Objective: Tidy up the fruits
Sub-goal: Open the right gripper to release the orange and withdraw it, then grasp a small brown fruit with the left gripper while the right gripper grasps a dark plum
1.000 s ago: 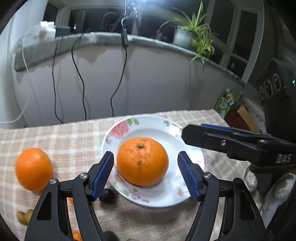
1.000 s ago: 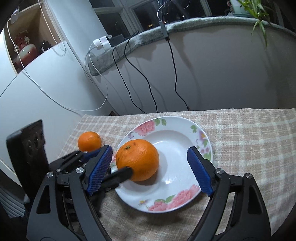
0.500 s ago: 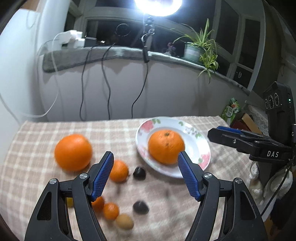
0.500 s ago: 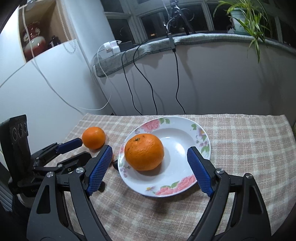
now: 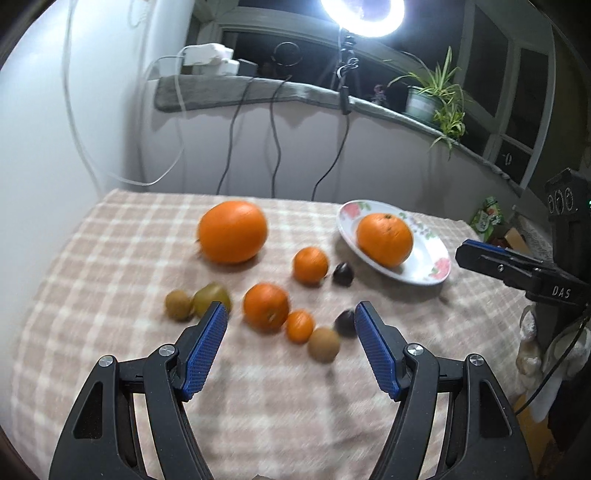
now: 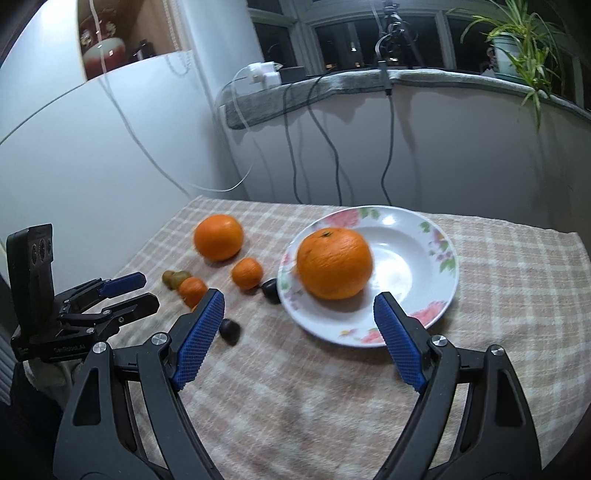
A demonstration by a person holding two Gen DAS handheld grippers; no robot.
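Note:
A large orange lies in a white floral plate. A second large orange sits on the checked cloth to the left. Small mandarins, dark chestnuts, brown kiwis and a green fruit lie between. My left gripper is open and empty above the small fruits. My right gripper is open and empty, near the plate's front rim. Each gripper shows in the other's view.
The cloth-covered table ends at a white wall on the left and a ledge with cables behind. A potted plant and a ring light stand on the ledge. Boxes lie at the right.
My left gripper has pulled back and left from the plate, leaving the orange in it; more fruit has come into view. My right gripper has drawn back a little.

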